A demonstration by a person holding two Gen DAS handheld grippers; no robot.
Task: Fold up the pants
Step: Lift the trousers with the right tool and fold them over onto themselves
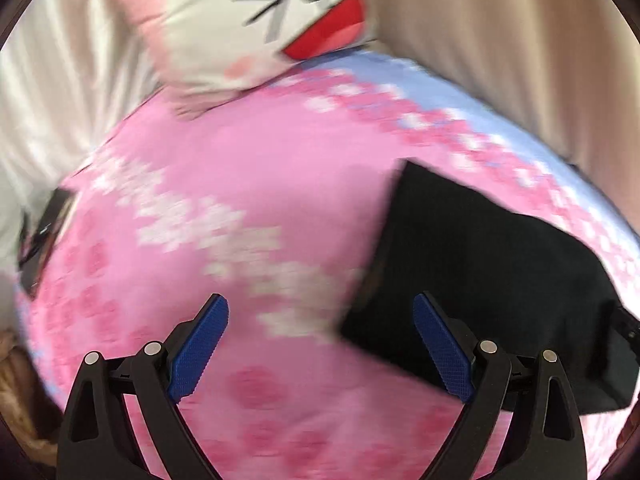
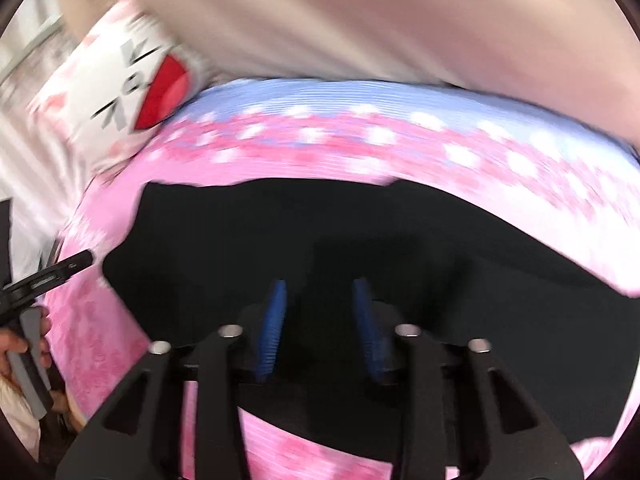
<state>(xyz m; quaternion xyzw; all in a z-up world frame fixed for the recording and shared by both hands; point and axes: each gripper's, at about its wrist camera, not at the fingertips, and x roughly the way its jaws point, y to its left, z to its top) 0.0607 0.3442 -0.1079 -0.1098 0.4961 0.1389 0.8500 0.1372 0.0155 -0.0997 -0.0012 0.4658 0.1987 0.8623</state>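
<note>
Black pants [image 2: 320, 232] beneath both downward-tilted grippers (left [image 1: 320, 320], right [image 2: 320, 300]), jaws released.

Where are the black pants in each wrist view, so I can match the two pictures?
Left wrist: pants fill the lower right, beside and behind the right finger of the open left gripper.
Right wrist: pants span the centre, under the open right gripper.
Shared landmark: the cat pillow with the red mouth, upper left in both, on the pink bedspread.
</note>
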